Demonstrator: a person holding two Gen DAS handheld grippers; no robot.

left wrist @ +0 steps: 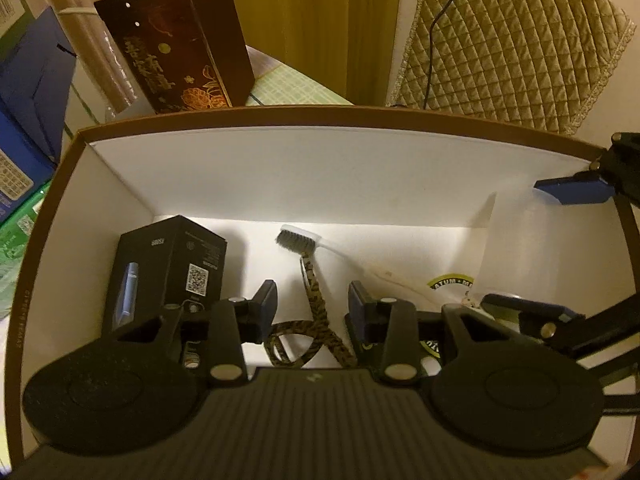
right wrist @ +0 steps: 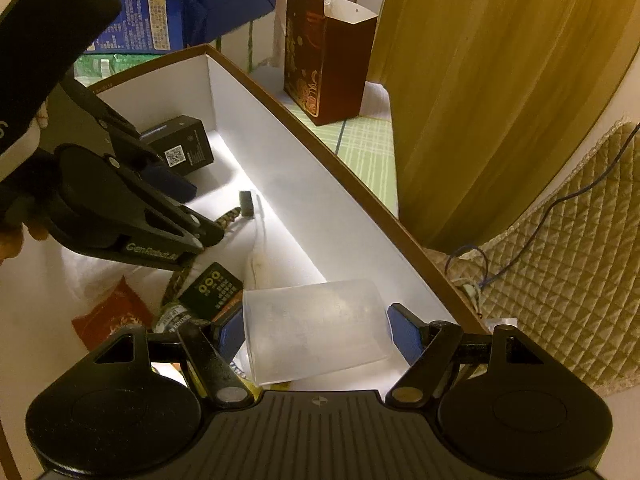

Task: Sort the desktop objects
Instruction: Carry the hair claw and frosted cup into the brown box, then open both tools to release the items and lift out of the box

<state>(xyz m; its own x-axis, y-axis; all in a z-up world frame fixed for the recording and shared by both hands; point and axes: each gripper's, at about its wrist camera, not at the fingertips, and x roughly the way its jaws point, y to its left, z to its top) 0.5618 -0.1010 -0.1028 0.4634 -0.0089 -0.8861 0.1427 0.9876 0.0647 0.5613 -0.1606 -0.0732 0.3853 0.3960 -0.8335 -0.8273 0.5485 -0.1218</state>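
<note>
A brown-rimmed white box (left wrist: 280, 160) holds the objects. My left gripper (left wrist: 312, 308) is open inside it, its jaws either side of a patterned strap (left wrist: 316, 320) without touching it. A black carton (left wrist: 172, 272) stands at the left and a clear toothbrush (left wrist: 304, 238) lies behind the strap. My right gripper (right wrist: 316, 336) has its blue pads on both sides of a translucent plastic cup (right wrist: 316, 332), which also shows at the right in the left wrist view (left wrist: 516, 248). The left gripper appears in the right wrist view (right wrist: 192, 216).
A dark red gift bag (right wrist: 324, 64) stands on a green checked cloth behind the box. Blue and green cartons (right wrist: 192, 4) are stacked at the left. A quilted cover (left wrist: 508, 40) with a cable lies to the right. A red packet (right wrist: 112, 316) and a black card (right wrist: 212, 288) lie in the box.
</note>
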